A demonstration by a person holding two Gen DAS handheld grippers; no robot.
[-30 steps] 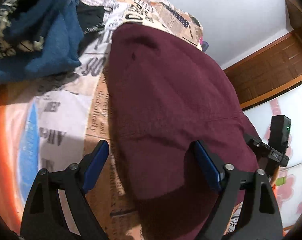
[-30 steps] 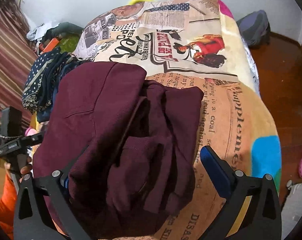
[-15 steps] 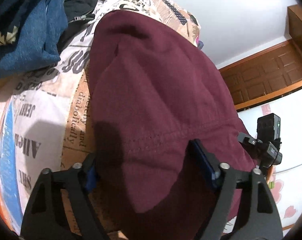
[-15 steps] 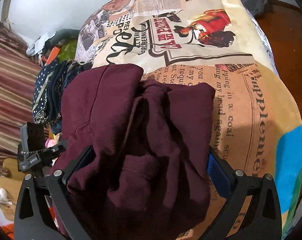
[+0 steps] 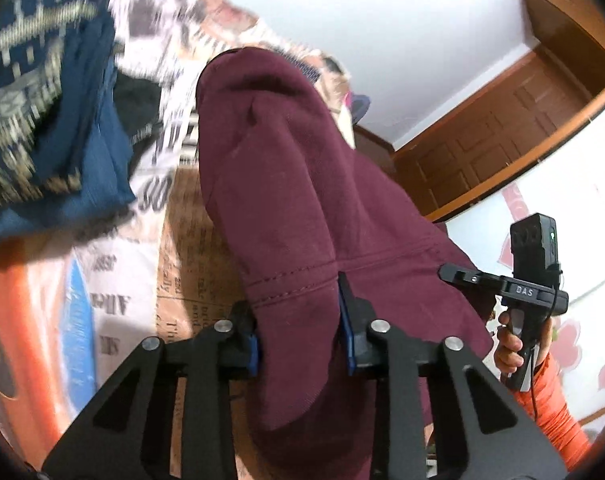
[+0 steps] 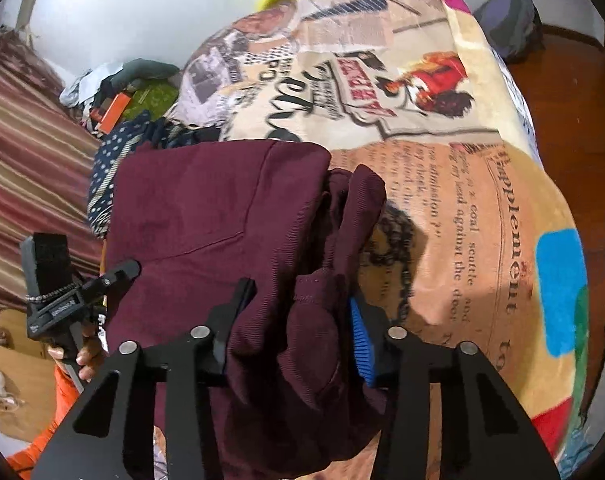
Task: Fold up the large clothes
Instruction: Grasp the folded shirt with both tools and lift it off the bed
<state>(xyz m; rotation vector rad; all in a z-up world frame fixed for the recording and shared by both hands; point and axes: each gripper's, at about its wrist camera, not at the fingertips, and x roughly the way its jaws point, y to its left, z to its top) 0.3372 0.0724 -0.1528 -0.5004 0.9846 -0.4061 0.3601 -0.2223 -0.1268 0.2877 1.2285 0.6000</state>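
Observation:
A maroon sweatshirt point(image 5: 286, 184) lies part-folded on a bed with a newspaper-print blanket point(image 5: 190, 232). My left gripper point(image 5: 298, 332) is shut on its near hem edge, cloth bunched between the blue pads. In the right wrist view the same sweatshirt point(image 6: 206, 216) shows bunched folds on its right side. My right gripper point(image 6: 290, 328) is shut on that bunched cloth. Each view shows the other gripper at the side: the right one point(image 5: 530, 280) and the left one point(image 6: 62, 296).
A pile of blue patterned clothes point(image 5: 42, 128) lies on the bed left of the sweatshirt, also in the right wrist view point(image 6: 114, 168). The blanket point(image 6: 462, 184) stretches right to the bed edge, with wooden floor point(image 6: 574, 92) beyond. A wooden door point(image 5: 514, 128) stands behind.
Both grippers moved in over the sweatshirt's near edge and closed on the cloth. They were open one second ago.

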